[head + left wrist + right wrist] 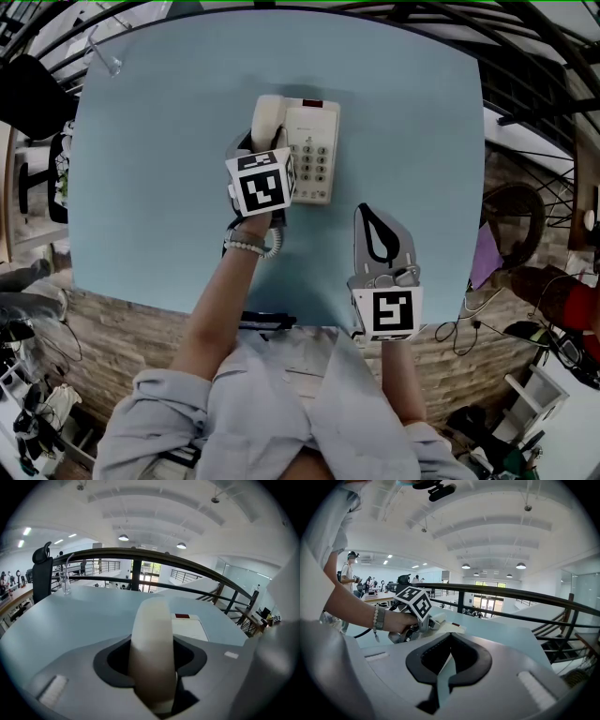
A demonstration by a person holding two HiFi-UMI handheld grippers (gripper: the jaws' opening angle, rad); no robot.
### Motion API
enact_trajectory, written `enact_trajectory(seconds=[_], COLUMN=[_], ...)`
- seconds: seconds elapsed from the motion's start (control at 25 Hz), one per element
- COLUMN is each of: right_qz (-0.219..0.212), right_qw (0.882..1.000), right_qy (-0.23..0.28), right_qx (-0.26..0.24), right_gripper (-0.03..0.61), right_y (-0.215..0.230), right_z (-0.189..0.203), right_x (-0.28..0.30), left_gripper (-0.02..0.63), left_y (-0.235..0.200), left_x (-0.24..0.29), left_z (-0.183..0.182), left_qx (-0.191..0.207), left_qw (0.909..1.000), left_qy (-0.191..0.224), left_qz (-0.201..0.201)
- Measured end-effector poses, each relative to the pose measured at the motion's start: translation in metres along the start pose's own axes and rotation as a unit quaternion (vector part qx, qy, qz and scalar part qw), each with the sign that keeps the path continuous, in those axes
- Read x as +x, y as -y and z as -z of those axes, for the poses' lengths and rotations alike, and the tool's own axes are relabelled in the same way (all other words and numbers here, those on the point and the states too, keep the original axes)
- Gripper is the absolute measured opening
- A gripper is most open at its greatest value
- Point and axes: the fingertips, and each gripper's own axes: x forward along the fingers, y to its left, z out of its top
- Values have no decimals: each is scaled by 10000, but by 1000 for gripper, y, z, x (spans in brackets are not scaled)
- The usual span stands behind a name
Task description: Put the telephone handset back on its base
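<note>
Pale blue table (pixel 150 187) carries everything. A clear glass (pixel 105 58) stands at its far left corner. Near the middle, the left gripper (pixel 261 150) pinches the cream handset (pixel 267 117), which lies lengthwise along the left side of the telephone base (pixel 314 155); I cannot tell whether it is fully seated in the cradle. Toward the near edge, right of the phone, the right gripper (pixel 380 234) rests with its jaws pressed together, holding nothing.
</note>
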Motion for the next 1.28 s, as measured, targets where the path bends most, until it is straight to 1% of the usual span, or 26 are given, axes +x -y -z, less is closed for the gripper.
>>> enact_trajectory(seconds=[0.28,0.48,0.6,0.8,0.92,1.12,1.28], right_qz=[2,-14,2,-33,-37,-57,-80], right_qw=[10000,10000,9999,10000,10000,9999,9999], right_qy=[17,24,124,62,3,61,57], right_qx=[-20,-16,15,-36,-58,-77,-53], right_gripper=[6,6,6,6,6,6,6], right_y=[-2,-4,-4,-5,-5,-8,-9], right_z=[1,-2,-4,-2,-2,-3,-4], right_x=[1,0,1,0,-1,-1,-2], left_gripper=[206,206,207,207,209,209,209], left_y=[1,5,6,5,7,8,10], left_x=[-1,-1,-1,-1,-3,-7,-11], left_z=[-3,0,1,2,-2,-10,-12], left_qx=[132,74,49,-127,-80,19,-24], left_qw=[9999,9997,9995,9991,9989,9982,9962], left_qy=[-32,-70,-60,-58,33,148,245], left_qz=[-42,219,299,397,462,572,841])
